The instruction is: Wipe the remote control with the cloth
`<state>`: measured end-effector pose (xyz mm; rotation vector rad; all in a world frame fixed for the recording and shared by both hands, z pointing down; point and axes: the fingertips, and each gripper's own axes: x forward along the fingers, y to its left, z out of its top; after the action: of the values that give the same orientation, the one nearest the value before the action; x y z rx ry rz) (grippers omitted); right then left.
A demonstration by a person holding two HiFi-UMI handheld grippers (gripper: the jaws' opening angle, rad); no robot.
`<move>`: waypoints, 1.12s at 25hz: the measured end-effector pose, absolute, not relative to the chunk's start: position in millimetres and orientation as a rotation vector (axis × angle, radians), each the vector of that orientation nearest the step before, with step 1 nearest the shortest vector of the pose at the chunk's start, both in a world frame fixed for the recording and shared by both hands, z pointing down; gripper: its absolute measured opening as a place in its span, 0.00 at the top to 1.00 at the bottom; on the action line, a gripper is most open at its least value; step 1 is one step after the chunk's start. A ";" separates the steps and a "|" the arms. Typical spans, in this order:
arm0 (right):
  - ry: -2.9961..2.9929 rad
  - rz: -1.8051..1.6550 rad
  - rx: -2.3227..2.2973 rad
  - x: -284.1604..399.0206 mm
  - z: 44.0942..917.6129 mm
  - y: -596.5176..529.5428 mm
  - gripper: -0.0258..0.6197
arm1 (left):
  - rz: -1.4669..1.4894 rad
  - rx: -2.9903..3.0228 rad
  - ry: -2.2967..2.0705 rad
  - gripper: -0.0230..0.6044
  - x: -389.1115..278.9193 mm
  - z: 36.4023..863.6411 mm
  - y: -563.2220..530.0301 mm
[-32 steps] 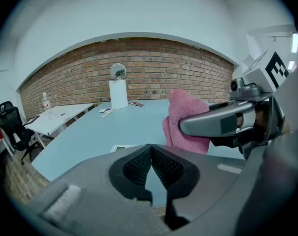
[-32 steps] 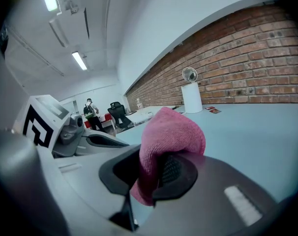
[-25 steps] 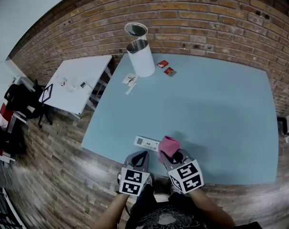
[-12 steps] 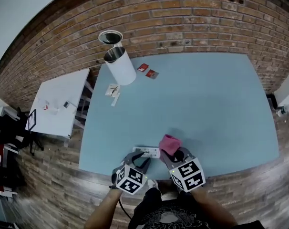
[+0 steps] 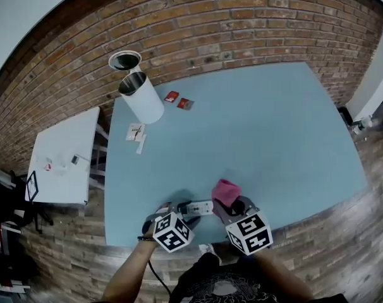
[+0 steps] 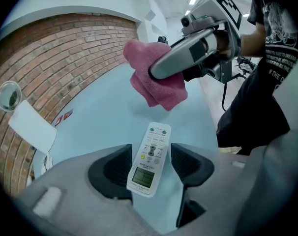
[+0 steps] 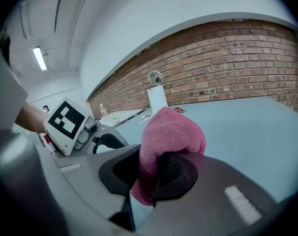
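Your left gripper (image 5: 181, 211) sits at the near edge of the worktop, toward its near left corner. Its two grey jaws stand apart, straddling the white rectangular plastic remote control (image 6: 150, 157), and a gap shows beside the right-hand jaw. Your right gripper (image 5: 227, 206) is just beside it on the right, lifted off the surface, its jaws clamped on the bunched pink terry cloth (image 7: 169, 136). Your bare left forearm (image 5: 125, 276) and right forearm (image 5: 279, 278) reach in from below the near edge, angled towards each other.
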<state>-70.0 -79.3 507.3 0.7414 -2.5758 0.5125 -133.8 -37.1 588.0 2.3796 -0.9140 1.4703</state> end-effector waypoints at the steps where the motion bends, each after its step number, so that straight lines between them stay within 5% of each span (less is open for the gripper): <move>1: -2.572 0.514 0.761 -70.5 506.9 -80.5 0.86 | 1.483 2.391 -0.863 0.55 -131.9 590.3 -37.5; 5: -2.556 0.519 0.829 -71.0 506.6 -83.0 0.86 | 1.550 2.386 -0.641 0.44 -126.8 604.5 -34.3; 19: -2.487 0.574 1.033 -49.6 511.2 -81.1 0.86 | 1.755 2.267 -0.233 0.45 -125.9 632.0 -32.7; 28: -2.510 0.547 1.000 -52.6 505.9 -89.0 0.86 | 1.795 2.228 -0.247 0.58 -125.6 630.5 -33.7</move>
<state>-52.6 -89.0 505.9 0.9997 -2.5098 0.5466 -125.6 -33.7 630.5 2.2283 -0.2468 1.7947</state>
